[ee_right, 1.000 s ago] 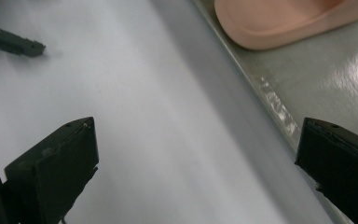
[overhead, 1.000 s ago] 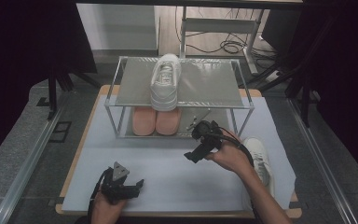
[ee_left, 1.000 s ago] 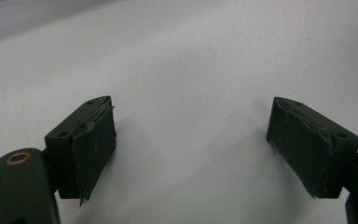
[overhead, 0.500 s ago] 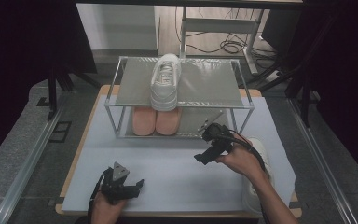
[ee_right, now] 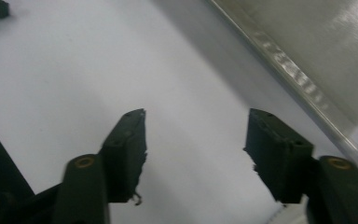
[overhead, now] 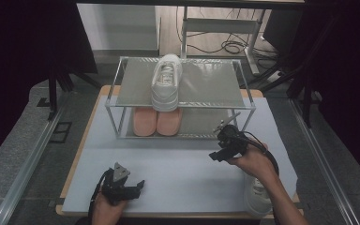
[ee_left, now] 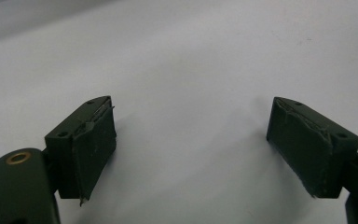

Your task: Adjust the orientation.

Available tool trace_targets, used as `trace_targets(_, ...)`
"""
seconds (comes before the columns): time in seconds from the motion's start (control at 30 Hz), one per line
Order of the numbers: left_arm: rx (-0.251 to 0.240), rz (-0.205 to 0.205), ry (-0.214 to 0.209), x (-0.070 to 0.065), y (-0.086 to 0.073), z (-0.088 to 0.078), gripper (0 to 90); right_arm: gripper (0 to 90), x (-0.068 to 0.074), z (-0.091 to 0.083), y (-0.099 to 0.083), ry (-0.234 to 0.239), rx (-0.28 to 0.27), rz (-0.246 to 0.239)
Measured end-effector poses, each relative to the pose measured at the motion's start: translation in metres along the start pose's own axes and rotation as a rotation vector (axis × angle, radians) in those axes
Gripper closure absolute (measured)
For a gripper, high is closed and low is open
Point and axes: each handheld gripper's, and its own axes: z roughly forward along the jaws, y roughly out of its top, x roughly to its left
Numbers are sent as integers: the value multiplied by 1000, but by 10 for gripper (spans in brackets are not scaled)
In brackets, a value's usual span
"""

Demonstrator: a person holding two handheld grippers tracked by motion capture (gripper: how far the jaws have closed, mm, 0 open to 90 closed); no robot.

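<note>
The white sneaker (overhead: 258,199) lies at the near right tabletop (overhead: 178,164) edge, under my forearm. My right gripper (overhead: 221,149) has just been closing, nothing between its jaws; the left gripper (overhead: 124,185) gapes empty. It looks light and soft-sided, so I'd pinch the heel collar.

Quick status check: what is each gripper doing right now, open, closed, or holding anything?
Left gripper: jaws wide open, nothing between them, low over the pale grey table mat.
Right gripper: jaws have just been closing, part open, nothing between them.
</note>
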Motion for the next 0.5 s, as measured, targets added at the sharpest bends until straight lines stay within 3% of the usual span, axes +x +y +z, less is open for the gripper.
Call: trace_targets(0.5,0,-2,0,0,0,0,155,817,-31,-11,-29,-72,19,80)
